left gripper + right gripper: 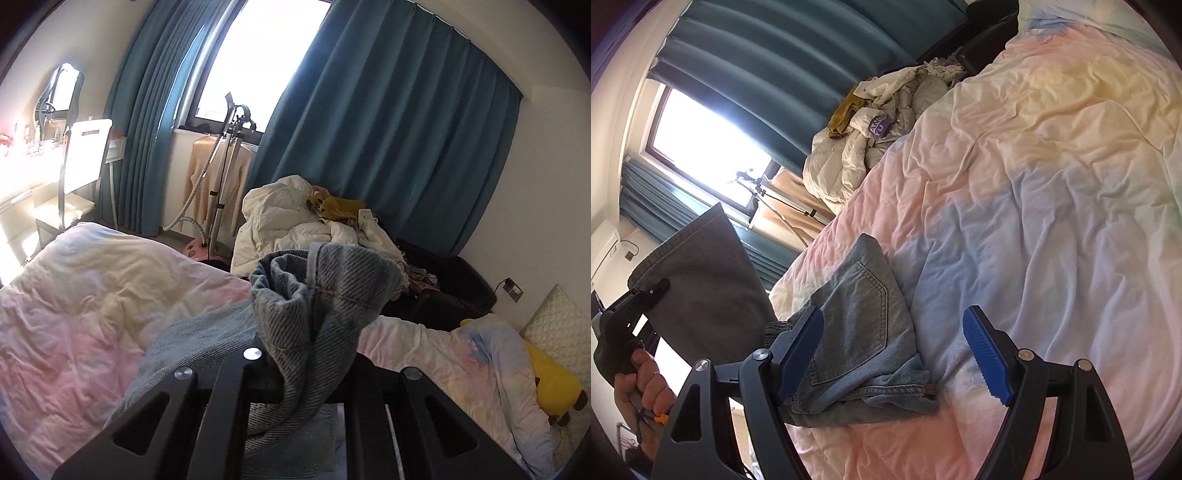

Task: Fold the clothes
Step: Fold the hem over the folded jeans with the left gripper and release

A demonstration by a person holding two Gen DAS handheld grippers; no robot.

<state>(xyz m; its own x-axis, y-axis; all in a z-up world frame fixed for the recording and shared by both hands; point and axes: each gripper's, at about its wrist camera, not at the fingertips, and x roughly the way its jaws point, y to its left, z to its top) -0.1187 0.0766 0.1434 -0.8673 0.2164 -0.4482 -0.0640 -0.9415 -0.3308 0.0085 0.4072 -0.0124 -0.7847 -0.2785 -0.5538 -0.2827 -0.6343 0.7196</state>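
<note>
Purple label [878, 125] on cream jacket [849, 155], "YU" (partly legible)

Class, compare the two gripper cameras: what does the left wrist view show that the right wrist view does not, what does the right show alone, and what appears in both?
Left wrist view only: a yellow plush toy beside a quilted white cushion, a white chair, and a wall mirror.

Right wrist view only: the right gripper with blue jaws wide apart over the jeans' back pocket, the person's hand on the left gripper's handle, and a wall air conditioner.

Both: the jeans, whose leg the left gripper holds raised, the pastel duvet, teal curtains, and the cream jacket pile.
</note>
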